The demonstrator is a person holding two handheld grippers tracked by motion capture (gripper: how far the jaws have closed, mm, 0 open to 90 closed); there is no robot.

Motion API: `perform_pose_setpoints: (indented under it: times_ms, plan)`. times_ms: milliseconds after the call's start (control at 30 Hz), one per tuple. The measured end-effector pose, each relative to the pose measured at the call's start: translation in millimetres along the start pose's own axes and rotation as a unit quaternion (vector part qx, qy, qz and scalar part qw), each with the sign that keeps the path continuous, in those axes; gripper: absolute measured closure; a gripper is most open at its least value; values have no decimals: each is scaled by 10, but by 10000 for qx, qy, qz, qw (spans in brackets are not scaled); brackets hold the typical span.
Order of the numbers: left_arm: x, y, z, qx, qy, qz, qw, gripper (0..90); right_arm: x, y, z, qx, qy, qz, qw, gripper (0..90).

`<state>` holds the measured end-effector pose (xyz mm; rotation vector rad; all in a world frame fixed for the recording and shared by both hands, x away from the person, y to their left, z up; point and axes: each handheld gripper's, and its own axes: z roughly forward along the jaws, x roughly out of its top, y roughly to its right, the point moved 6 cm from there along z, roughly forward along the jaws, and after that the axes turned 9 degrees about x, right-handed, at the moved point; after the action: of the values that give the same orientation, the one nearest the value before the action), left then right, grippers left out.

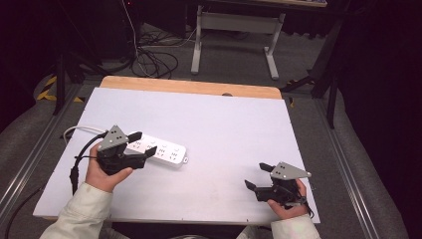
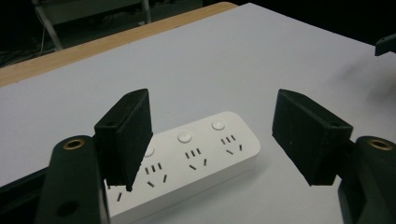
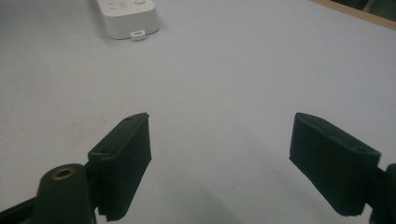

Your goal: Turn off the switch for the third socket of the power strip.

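Observation:
A white power strip (image 1: 161, 149) with several sockets and round buttons lies flat on the white tabletop (image 1: 214, 124), left of centre. My left gripper (image 1: 142, 143) hovers just above the strip's left half, jaws wide apart and nothing between them. In the left gripper view the power strip (image 2: 196, 158) lies below and beyond the gripper (image 2: 212, 140). My right gripper (image 1: 256, 177) rests near the front right of the table, open and empty. In the right gripper view the gripper (image 3: 219, 163) faces bare table, with the end of the power strip (image 3: 128, 16) far off at the top left.
The strip's white cable (image 1: 82, 130) runs off to the left table edge. A wooden strip (image 1: 189, 85) borders the table's far side. Beyond it stand a metal table frame (image 1: 234, 35) and loose cables (image 1: 154, 62) on the floor.

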<state>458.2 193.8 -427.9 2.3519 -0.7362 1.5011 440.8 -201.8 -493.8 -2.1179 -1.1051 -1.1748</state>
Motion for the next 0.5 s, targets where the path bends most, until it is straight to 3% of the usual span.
perform_pose_setpoints:
  times_ms: [267,500]
  plan:
    - [-26,-64,-184,-223,198,-29,9996,264,4,-2,-7,-5,23,1,10000,209]
    - [-116,-130,-331,-288,166,-51,9994,256,9,8,-18,-55,46,-4,10000,207]
